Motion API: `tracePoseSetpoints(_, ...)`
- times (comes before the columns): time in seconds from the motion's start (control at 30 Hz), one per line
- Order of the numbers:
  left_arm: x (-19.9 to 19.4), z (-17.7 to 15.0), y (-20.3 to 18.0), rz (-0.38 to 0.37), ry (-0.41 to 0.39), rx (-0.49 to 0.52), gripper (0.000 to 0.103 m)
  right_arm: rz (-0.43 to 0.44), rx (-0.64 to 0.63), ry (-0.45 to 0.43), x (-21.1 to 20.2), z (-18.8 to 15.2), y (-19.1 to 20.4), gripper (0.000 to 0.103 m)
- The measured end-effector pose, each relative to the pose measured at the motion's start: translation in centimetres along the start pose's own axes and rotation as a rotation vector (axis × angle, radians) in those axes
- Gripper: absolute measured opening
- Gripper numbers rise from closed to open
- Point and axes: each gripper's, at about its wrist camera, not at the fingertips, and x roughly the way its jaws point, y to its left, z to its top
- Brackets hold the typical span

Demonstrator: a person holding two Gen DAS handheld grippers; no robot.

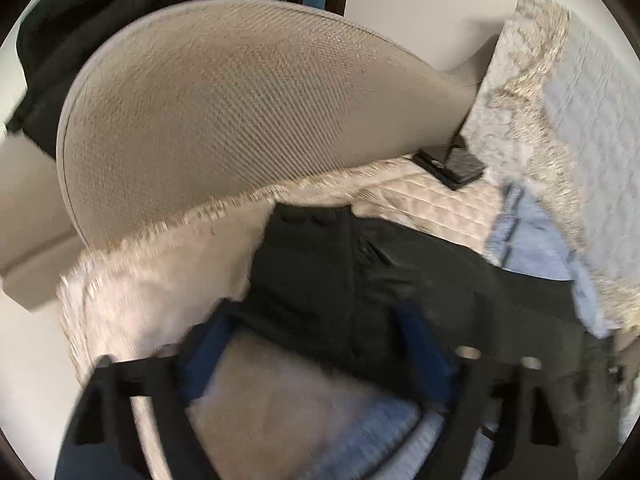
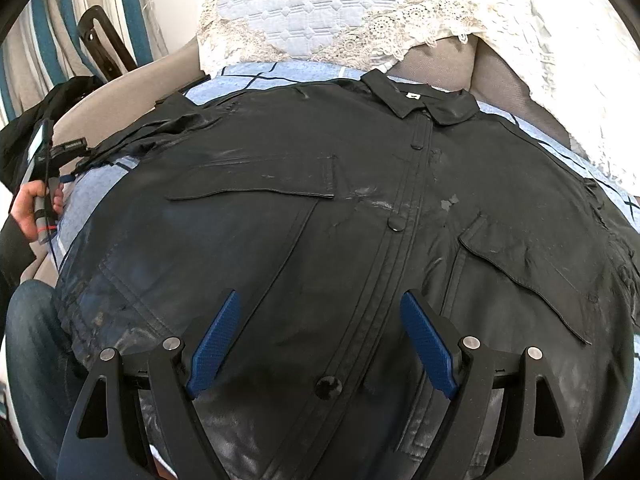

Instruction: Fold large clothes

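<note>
A large black leather jacket (image 2: 320, 208) lies front up and spread flat on a blue checked sheet (image 2: 248, 72), collar at the far side. My right gripper (image 2: 320, 308) is open and empty, hovering over the jacket's lower front by the button placket. In the right wrist view the left gripper (image 2: 52, 152) shows at the far left, by the jacket's left sleeve. In the blurred left wrist view my left gripper (image 1: 316, 320) is open, its blue pads either side of the black sleeve (image 1: 360, 272); the sleeve lies between them, not clamped.
A beige mesh chair back (image 1: 224, 120) stands to the left of the bed. Lace-trimmed pale blue pillows (image 2: 320, 8) lie beyond the collar. A small black device (image 1: 452, 164) rests on the quilt. A dark garment (image 1: 80, 28) hangs behind the chair.
</note>
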Motion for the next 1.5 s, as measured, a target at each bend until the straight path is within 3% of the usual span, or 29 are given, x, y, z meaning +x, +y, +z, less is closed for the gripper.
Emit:
tracePoseSetpoints(0.1, 0.6, 1.1, 0.0, -0.014, -0.002, 0.029, 0.03, 0.005, 0.006, -0.002, 0.1, 0.1, -0.3, 0.083)
tracePoseSetpoints(0.17, 0.0, 1.9, -0.7, -0.043, 0.007, 0.058, 0.019, 0.009, 0.009, -0.004, 0.0, -0.1, -0.5, 0.083)
tracePoseSetpoints(0.27, -3.1, 3.4, -3.0, -0.101, -0.052, 0.128, 0.015, 0.012, 0.014, -0.007, -0.1, -0.5, -0.7, 0.083)
tracePoseSetpoints(0.4, -9.8, 4.9, -7.8, -0.244, -0.158, 0.228, 0.013, 0.016, 0.039, -0.012, -0.3, -1.2, -1.4, 0.083)
tracePoseSetpoints(0.53, -15.5, 3.8, -14.7, -0.412, -0.203, 0.336, 0.006, 0.015, 0.076, -0.02, -0.8, -1.9, -2.2, 0.083)
tracePoseSetpoints(0.63, -17.8, 0.8, -21.0, -0.561, -0.167, 0.427, 0.001, 0.012, 0.104, -0.025, -1.3, -2.6, -3.0, 0.083)
tracePoseSetpoints(0.73, -18.2, -3.3, -26.2, -0.65, -0.112, 0.507, 0.001, -0.002, 0.119, -0.022, -1.8, -3.2, -3.8, 0.083)
tracePoseSetpoints(0.83, -15.9, -8.4, -31.0, -0.707, 0.016, 0.564, 0.001, -0.021, 0.133, -0.017, -2.4, -4.0, -4.7, 0.083)
tracePoseSetpoints(0.93, -14.1, -12.6, -33.1, -0.748, 0.137, 0.6, 0.001, -0.039, 0.155, -0.014, -3.0, -4.6, -5.6, 0.083)
tracePoseSetpoints(1.03, -14.9, -14.8, -32.2, -0.783, 0.159, 0.595, 0.001, -0.036, 0.18, -0.013, -3.4, -4.7, -6.5, 0.083)
tracePoseSetpoints(1.13, -15.8, -13.7, -28.6, -0.752, 0.097, 0.525, 0.009, -0.037, 0.177, -0.025, -3.6, -4.0, -6.4, 0.083)
tracePoseSetpoints(1.2, -15.9, -12.1, -25.9, -0.687, 0.028, 0.489, 0.054, -0.027, 0.171, -0.032, -3.4, -3.2, -6.1, 0.083)
tracePoseSetpoints(1.27, -15.4, -9.7, -22.7, -0.63, -0.054, 0.409, 0.07, 0.021, 0.181, -0.039, -2.9, -2.1, -5.5, 0.083)
tracePoseSetpoints(1.37, -13.3, -6.2, -18.3, -0.499, -0.115, 0.267, 0.07, 0.137, 0.191, -0.075, -1.9, 1.4, -3.6, 0.083)
tracePoseSetpoints(1.5, -9.6, -4.2, -13.4, -0.433, -0.102, 0.1, 0.07, 0.272, 0.139, -0.081, 0.8, 7.1, 0.1, 0.083)
